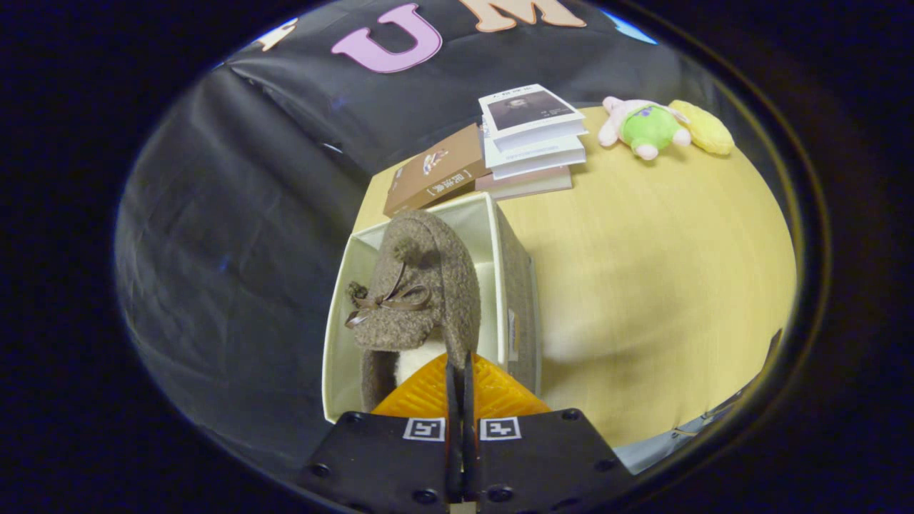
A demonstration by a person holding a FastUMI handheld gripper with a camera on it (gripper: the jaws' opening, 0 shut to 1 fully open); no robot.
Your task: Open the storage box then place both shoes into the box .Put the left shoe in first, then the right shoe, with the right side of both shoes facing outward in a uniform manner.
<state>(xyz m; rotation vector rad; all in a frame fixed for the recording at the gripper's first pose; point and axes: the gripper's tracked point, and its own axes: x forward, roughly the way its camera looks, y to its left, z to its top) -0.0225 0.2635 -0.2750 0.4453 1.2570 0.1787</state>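
Note:
A brown woolly shoe point(421, 293) with a ribbon bow and pompoms hangs toe-up just ahead of my gripper point(459, 371). Both fingers are pressed together on the shoe's heel rim, where its pale lining shows. The shoe is held over the open storage box point(493, 235), a cream-lined fabric box with grey-brown outer walls that stands at the table's left edge. The shoe hides much of the box's inside, so I cannot tell if another shoe lies in it.
The light wooden table point(643, 285) stretches to the right of the box. Behind the box lie a brown book point(435, 171) and a stack of white books point(532, 135). A plush toy point(646, 128) and a yellow cushion point(703, 127) lie at the far side.

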